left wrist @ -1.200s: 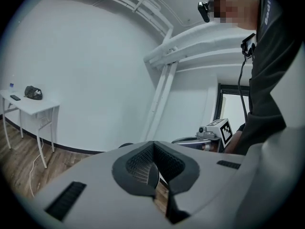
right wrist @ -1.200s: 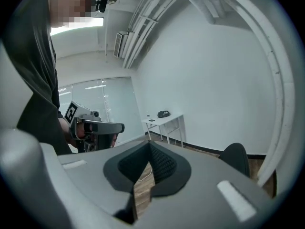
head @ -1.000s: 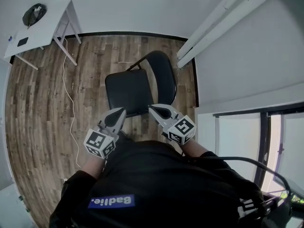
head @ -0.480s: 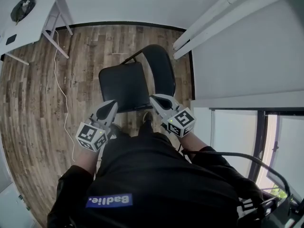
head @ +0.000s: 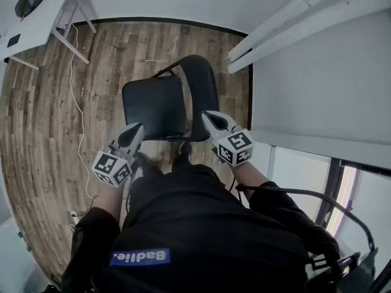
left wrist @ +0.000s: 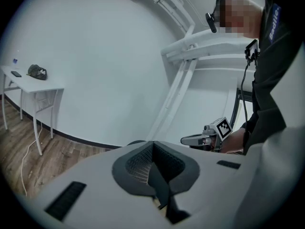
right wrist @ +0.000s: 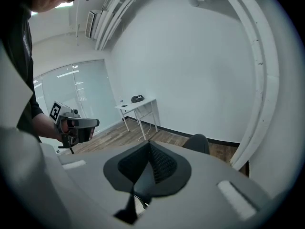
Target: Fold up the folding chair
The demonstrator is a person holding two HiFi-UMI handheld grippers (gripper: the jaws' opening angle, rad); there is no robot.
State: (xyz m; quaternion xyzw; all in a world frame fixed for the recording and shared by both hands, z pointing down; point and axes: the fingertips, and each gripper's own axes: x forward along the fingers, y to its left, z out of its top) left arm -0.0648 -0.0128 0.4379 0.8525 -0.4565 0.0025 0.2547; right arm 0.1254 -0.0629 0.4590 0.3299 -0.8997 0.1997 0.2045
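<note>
The black folding chair [head: 153, 107] stands unfolded on the wood floor just in front of me, its seat to the left and its backrest [head: 201, 90] to the right. My left gripper [head: 137, 129] is shut and empty, its tip at the seat's near left corner. Also shut and empty, my right gripper [head: 208, 115] points at the near edge of the backrest; contact is not clear. In the left gripper view the jaws [left wrist: 152, 146] are pressed together and the right gripper [left wrist: 205, 138] shows beyond them. The right gripper view shows its shut jaws [right wrist: 148, 148], the backrest [right wrist: 196, 142] and the left gripper [right wrist: 76, 124].
A white table [head: 36, 23] stands at the far left with dark items on it. A white cable [head: 76, 102] trails across the floor beside it. A white wall with sloping beams [head: 287, 23] runs close along the chair's right side, and a window is at lower right.
Both grippers have dropped lower, moved in on the chair and spread apart to its two near corners. The jaws stayed shut throughout.
</note>
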